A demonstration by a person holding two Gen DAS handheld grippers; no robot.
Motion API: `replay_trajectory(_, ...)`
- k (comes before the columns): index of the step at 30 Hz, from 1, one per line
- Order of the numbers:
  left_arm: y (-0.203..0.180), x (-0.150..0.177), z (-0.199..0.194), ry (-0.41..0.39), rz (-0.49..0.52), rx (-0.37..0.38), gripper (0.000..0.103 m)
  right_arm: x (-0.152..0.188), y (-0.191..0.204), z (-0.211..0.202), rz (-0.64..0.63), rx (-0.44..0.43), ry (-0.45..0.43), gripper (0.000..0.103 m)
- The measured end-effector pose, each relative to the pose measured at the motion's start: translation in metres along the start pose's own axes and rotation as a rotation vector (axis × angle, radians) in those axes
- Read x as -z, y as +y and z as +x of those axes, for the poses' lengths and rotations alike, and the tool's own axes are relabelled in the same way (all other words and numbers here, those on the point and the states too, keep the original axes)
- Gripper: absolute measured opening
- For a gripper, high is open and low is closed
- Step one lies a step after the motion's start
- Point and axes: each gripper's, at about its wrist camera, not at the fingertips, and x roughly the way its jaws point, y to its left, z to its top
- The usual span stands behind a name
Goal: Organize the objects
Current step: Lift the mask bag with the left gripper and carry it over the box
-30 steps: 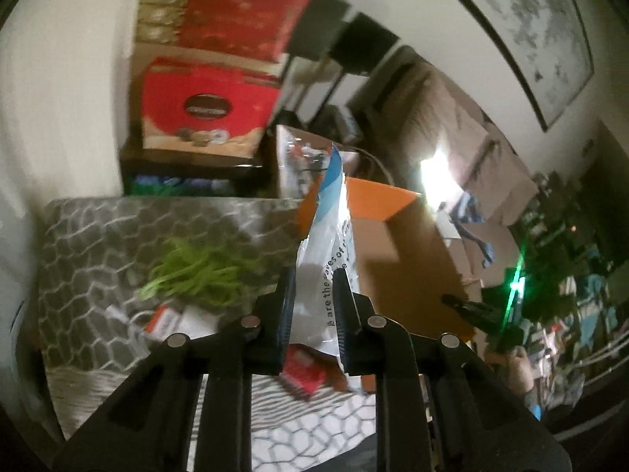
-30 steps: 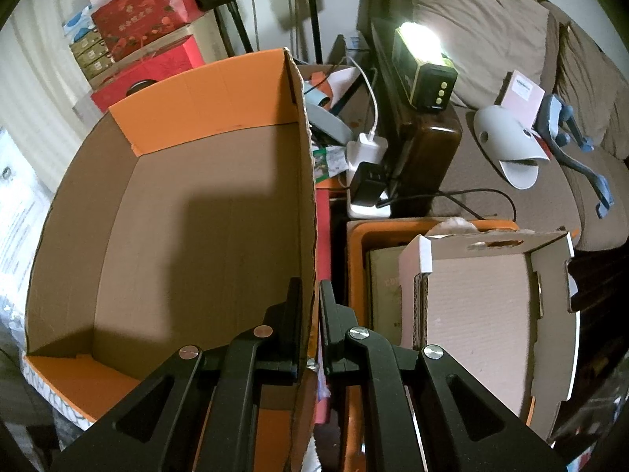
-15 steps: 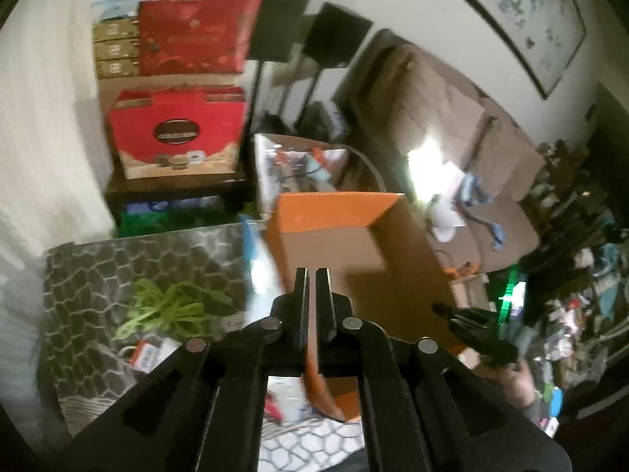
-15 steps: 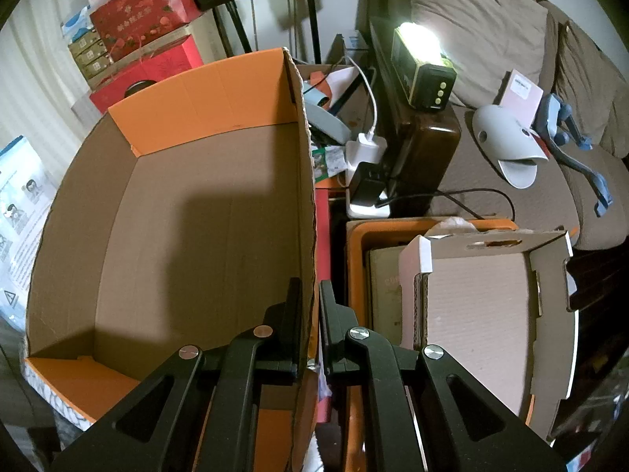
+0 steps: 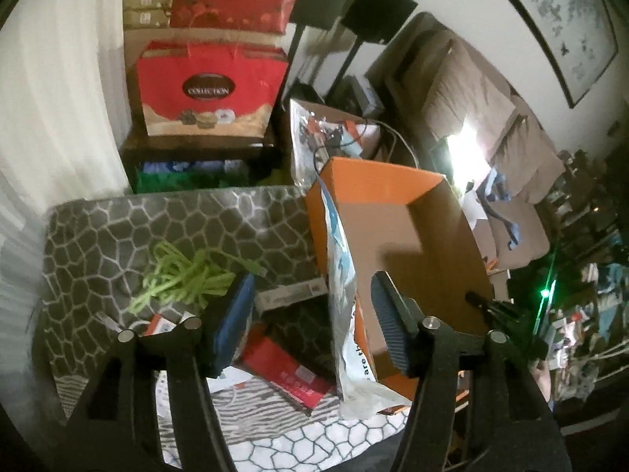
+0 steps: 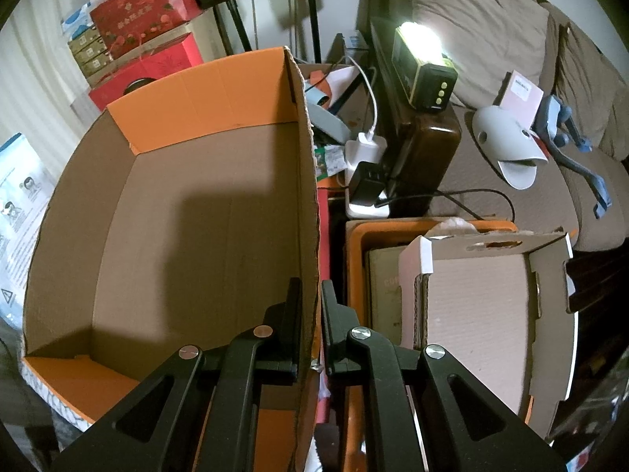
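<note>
The white pouch [image 5: 342, 303], gripped before, leans on the orange box [image 6: 196, 216] between the opening left tool [image 5: 310, 314].

Left gripper [image 5: 310, 314] angled down, jaws opening; right gripper [image 6: 310, 314] apparently clamped shut.

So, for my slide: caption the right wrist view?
Right gripper clamps the empty orange-brown cardboard box by its wall.

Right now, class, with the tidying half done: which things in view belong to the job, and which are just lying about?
Belonging to the job:
- open orange cardboard box, its wall pinched by the right gripper
- white-and-blue plastic packet, between the opening left gripper
- tangled green cord
- flat red packet

Lying about:
- red gift bag
- glowing lamp
- brown sofa
</note>
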Motion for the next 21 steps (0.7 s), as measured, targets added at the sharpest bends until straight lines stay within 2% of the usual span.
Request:
replay_trajectory(1,-0.001,0.001,0.003,0.012,0.004,0.008,0.047,0.000,0.000,0.000,0.000,0.001,0.000,0.009)
replay_trajectory(3,-0.005,0.002,0.011,0.050,0.011,0.038,0.014,0.000,0.000,0.000,-0.001,0.001,0.001,0.009)
replay_trajectory(5,-0.008,0.004,0.016,0.069,0.014,0.050,0.007,0.000,-0.001,0.000,-0.001,0.001,0.001,0.009)
replay_trajectory(11,-0.016,0.002,-0.002,0.021,0.027,0.075,0.005,0.000,-0.001,0.000,-0.003,0.001,0.002,0.009)
replay_trajectory(15,-0.026,-0.009,-0.037,-0.050,0.033,0.110,0.005,0.000,-0.001,0.000,-0.004,0.002,0.001,0.009)
replay_trajectory(19,-0.041,-0.024,-0.073,-0.127,0.034,0.181,0.005,0.000,-0.001,0.000,-0.005,0.005,0.002,0.009)
replay_trajectory(21,-0.050,-0.030,-0.080,-0.151,0.035,0.188,0.005,0.000,-0.001,0.000,-0.005,0.005,0.002,0.009)
